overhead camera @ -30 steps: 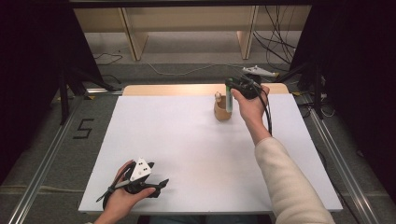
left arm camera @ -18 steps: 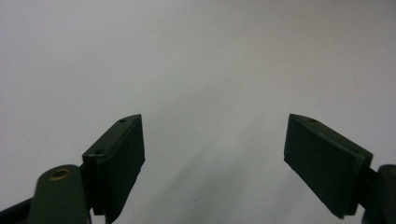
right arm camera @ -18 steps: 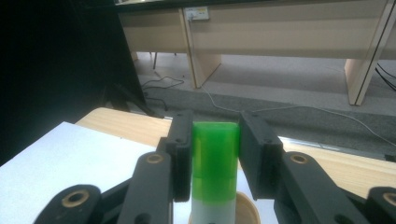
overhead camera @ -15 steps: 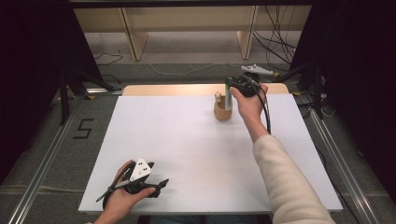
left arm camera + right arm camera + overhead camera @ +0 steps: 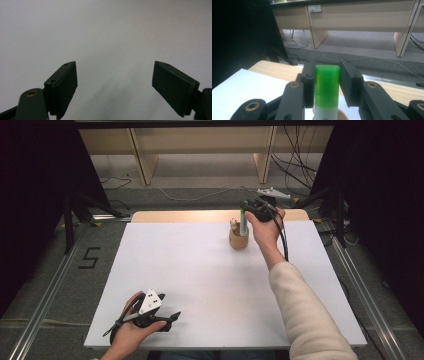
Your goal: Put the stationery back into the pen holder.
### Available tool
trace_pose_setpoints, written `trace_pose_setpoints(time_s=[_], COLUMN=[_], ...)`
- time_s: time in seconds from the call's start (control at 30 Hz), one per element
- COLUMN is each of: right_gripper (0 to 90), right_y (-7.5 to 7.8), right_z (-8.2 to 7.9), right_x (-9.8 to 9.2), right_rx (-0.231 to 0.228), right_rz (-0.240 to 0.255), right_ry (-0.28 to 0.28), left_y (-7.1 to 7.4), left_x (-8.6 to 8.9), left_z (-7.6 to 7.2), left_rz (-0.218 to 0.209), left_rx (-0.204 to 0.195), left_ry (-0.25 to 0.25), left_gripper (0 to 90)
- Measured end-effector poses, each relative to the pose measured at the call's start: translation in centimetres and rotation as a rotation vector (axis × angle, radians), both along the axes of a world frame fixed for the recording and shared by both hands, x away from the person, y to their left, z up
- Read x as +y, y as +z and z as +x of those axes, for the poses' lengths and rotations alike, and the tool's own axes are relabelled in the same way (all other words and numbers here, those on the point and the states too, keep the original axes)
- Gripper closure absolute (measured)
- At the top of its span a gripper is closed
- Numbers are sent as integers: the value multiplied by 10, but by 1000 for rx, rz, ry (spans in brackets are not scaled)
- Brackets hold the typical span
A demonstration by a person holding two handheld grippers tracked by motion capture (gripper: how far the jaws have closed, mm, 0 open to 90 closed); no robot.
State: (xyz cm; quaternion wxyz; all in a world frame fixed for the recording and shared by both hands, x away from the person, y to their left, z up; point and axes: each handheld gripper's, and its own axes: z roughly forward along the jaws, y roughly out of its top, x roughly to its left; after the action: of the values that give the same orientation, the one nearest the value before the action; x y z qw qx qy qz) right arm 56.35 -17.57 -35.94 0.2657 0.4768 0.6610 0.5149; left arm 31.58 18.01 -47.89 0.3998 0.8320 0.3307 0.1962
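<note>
Two claws: left claw (image 5: 172,316), right claw (image 5: 243,206). One green-capped tube (image 5: 326,92), one wooden holder (image 5: 238,239) (with one small peg (image 5: 233,224)), one table (image 5: 200,270).

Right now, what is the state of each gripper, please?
Left gripper: open, holding nothing, over the white table sheet.
Right gripper: closed on the green-capped white tube.

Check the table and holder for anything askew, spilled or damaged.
Nothing stands out. The wooden holder stands upright near the far edge of the white table, a small pale item in it. The right hand-held gripper holds a green-capped tube upright over the holder. The left hand-held gripper is open near the front edge.
</note>
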Motion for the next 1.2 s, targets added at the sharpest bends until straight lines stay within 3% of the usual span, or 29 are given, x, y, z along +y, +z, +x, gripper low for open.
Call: trace_pose_setpoints(time_s=[0.33, 1.2], right_gripper=[673, 673], right_y=[-2, -10], right_z=[1, 4], right_x=[2, 7], right_rx=[-17, -34], right_rz=[2, -48], right_ry=[-10, -13], left_y=[0, 0], left_x=[0, 0], left_z=[0, 0], left_rz=[3, 2], left_rx=[-3, -6], left_ry=[1, -2], left_gripper=[203, 202])
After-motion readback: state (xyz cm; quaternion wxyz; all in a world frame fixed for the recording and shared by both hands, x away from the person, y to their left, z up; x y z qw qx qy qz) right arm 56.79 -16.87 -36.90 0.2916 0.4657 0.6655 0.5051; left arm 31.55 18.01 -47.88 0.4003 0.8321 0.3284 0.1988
